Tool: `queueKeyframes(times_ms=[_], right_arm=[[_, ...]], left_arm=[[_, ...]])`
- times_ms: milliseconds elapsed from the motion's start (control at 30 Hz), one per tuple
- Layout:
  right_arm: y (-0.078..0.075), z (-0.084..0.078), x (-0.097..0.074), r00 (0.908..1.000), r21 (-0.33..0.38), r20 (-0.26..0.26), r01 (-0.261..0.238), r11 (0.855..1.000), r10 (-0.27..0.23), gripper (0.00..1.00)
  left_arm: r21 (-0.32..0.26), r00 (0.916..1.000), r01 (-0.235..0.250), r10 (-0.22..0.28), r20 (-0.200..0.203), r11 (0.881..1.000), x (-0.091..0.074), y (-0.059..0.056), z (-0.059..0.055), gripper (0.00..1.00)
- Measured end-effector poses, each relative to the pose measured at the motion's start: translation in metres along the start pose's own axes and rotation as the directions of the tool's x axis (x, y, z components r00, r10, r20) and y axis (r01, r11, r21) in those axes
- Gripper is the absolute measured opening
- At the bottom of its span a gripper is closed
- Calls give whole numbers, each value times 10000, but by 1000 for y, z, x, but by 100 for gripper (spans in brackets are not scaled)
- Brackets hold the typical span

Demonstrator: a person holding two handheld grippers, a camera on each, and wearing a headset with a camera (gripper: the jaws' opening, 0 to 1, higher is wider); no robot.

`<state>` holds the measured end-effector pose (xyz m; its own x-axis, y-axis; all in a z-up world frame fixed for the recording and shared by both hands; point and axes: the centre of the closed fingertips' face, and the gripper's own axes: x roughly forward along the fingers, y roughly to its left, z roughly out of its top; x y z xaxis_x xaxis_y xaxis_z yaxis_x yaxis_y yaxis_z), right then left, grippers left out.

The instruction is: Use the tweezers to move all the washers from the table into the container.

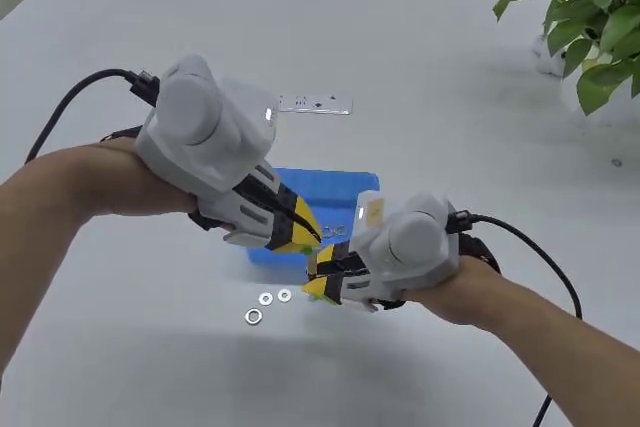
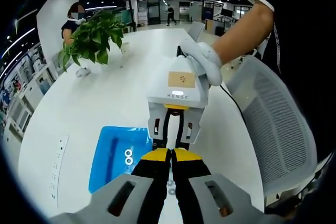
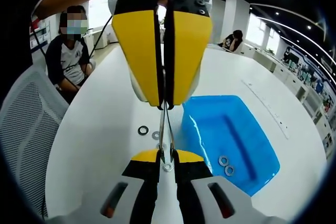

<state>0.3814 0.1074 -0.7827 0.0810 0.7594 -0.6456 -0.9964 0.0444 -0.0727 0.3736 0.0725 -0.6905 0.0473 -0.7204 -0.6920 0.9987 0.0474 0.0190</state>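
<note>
Pinching thin silver metal tweezers (image 3: pixel 164 129) at centre frame, left gripper (image 3: pixel 163 104) and right gripper (image 3: pixel 167 157) both press together beside blue plastic container (image 3: pixel 236 135).

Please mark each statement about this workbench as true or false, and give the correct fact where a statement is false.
1. Two washers lie inside the blue container. True.
2. No washer lies on the table. False: three washers lie on it, beside the container.
3. The tweezers run between the jaws of the left gripper and those of the right gripper. True.
4. The plant stands inside the container. False: it stands at the far right of the table, well apart from the container.
</note>
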Motion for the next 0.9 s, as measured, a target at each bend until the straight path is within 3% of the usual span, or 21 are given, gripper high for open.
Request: queueKeyframes(times_ms=[433,900], right_arm=[[5,-13,8,9997,41,-205,-113,9999,114,12],[3,-16,10,9998,204,-177,-128,9997,132,13]], left_arm=[[-187,9996,231,-234,-141,9996,8,-4,-13,5],[-445,9999,127,-121,124,9989,11,3,-12,5]])
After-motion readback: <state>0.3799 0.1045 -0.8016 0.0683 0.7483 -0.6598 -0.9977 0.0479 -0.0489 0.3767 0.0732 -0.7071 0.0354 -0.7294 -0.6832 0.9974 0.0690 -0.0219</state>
